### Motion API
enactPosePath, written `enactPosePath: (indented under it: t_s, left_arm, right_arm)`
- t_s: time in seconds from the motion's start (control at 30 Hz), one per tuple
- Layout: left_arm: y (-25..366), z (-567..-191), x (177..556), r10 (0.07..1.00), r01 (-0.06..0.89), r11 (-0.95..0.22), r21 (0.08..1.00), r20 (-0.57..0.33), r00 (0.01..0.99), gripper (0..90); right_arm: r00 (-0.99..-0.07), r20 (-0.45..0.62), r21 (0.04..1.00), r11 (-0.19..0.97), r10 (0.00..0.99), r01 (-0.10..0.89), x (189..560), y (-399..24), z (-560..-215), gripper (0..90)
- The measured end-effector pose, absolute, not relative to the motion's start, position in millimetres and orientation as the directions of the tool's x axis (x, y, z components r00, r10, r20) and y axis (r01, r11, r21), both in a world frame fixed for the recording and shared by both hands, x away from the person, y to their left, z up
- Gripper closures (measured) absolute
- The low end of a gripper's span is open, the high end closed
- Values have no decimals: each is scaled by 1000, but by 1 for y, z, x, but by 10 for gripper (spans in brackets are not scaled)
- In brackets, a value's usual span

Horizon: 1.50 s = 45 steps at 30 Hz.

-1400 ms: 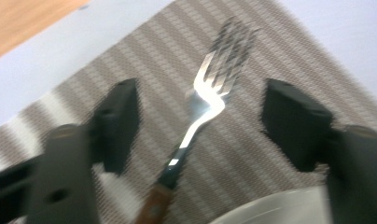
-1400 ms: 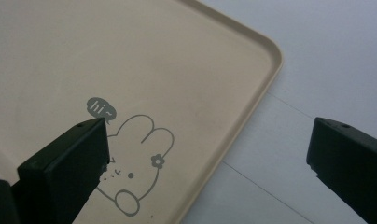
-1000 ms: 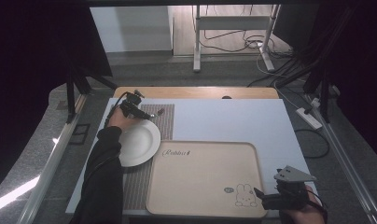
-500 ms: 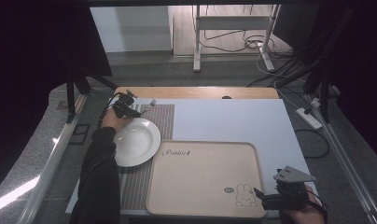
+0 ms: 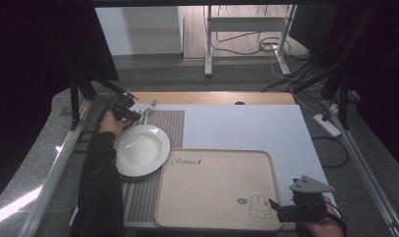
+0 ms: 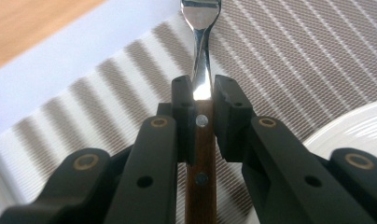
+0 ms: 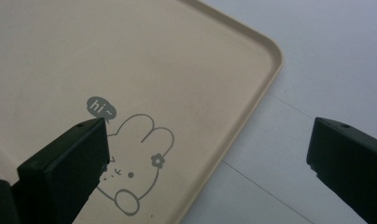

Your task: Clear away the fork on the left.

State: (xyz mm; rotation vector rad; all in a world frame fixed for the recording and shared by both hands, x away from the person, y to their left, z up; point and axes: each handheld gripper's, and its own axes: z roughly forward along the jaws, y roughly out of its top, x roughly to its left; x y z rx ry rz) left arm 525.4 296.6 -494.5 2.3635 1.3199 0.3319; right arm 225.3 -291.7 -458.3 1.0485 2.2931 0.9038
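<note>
Right tool (image 5: 279, 209) at near right corner of tabletop (image 5: 237, 123), jaws spread wide, nothing between them, hovering just off the near right edge of the beige tray (image 5: 212, 187) by the rabbit print. Tray bare. White plate (image 5: 140, 149) sits on striped mat (image 5: 170, 126), touching the tray's far left corner area. Farthest: left tool (image 5: 133, 114) beyond the plate, jaws just closed narrow onto the fork (image 6: 201, 79), pads pinching where wooden handle meets metal neck. Fork's long axis runs along the tool, tines pointing away, over the mat. Left hand is nearer; plate lies just beside it, toward the person.
</note>
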Motion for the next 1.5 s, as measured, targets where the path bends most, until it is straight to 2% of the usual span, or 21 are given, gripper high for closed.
enactPosePath:
  t_s: [0.07,0.17,0.47,0.93,1.5]
  left_arm:
    - [303,-489,523,857,755,-462,466,14,516,786]
    - [311,-482,518,859,754,-426,500,-36,510,786]
    - [299,-477,496,828,738,-410,536,-121,548,785]
    - [268,-476,459,783,711,-472,521,-123,610,785]
    - [248,-470,398,754,696,-476,539,-157,637,784]
  right_arm:
    - [-604,-133,721,495,786,485,225,-292,-458,0]
    - [-605,-134,720,496,785,485,226,-292,-458,0]
    - [-606,-138,720,500,783,481,225,-291,-458,0]
    - [-607,-143,720,503,782,479,225,-291,-458,0]
    - [-609,-151,717,511,779,475,225,-289,-458,0]
